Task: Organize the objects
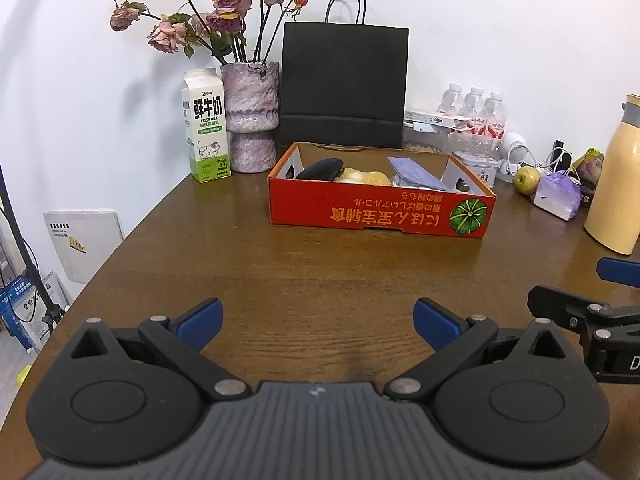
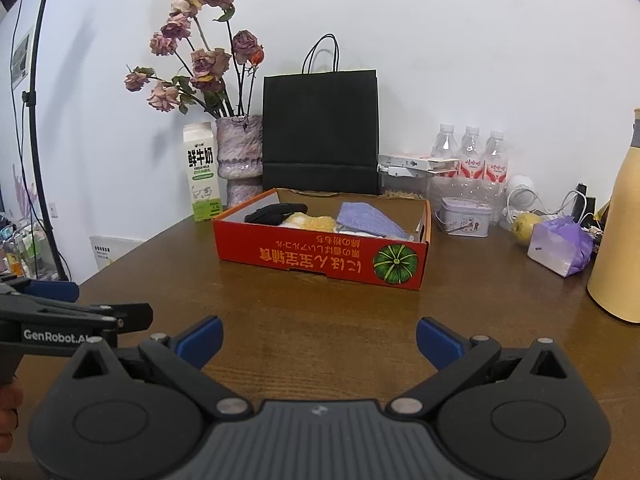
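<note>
A red cardboard box with a pumpkin picture stands on the brown table, ahead of both grippers. Inside lie a black item, a yellow fluffy item and a purple cloth. My left gripper is open and empty, low over the table near its front. My right gripper is open and empty beside it; its side shows at the right edge of the left wrist view.
Behind the box stand a milk carton, a vase of dried roses and a black paper bag. At right are water bottles, a tin, a pear, a purple pouch and a yellow flask.
</note>
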Motion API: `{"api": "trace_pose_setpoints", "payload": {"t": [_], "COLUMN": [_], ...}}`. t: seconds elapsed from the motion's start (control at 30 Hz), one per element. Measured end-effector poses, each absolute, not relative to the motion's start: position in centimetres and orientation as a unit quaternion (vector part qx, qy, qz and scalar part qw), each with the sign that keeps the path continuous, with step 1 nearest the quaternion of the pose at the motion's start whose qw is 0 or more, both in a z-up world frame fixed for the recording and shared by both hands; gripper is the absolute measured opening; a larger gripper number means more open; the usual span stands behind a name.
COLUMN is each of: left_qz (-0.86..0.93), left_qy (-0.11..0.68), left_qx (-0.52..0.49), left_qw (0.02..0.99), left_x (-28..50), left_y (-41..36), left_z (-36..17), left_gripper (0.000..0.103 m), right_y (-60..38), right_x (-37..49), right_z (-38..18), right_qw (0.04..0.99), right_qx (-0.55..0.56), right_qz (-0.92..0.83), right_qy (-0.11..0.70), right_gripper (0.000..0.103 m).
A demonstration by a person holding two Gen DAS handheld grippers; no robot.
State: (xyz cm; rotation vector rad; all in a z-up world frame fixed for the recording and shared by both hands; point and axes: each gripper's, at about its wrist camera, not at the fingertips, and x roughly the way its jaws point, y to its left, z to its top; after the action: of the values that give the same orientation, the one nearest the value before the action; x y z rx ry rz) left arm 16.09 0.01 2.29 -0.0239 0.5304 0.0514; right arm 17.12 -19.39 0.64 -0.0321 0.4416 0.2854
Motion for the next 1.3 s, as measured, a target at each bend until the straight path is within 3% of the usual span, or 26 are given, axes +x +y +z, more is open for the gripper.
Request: {"api": "trace_pose_setpoints", "payload": {"t": [1.3], "left_qz": [0.028], "left_qy": [0.278], "left_qx": [-0.016], "left_qw": [0.960], "left_x": [13.2], "left_y": [0.9], "left_z": [1.4], "left_gripper": [0.103], "right_y": [-18.4], "right_x": [14.1], "right_z": [-0.2], "right_qw": [0.959], "right_qx": [-0.025], "right_qz": [0.155], "right_qy": [0.236], "right_gripper": [0.103]}}
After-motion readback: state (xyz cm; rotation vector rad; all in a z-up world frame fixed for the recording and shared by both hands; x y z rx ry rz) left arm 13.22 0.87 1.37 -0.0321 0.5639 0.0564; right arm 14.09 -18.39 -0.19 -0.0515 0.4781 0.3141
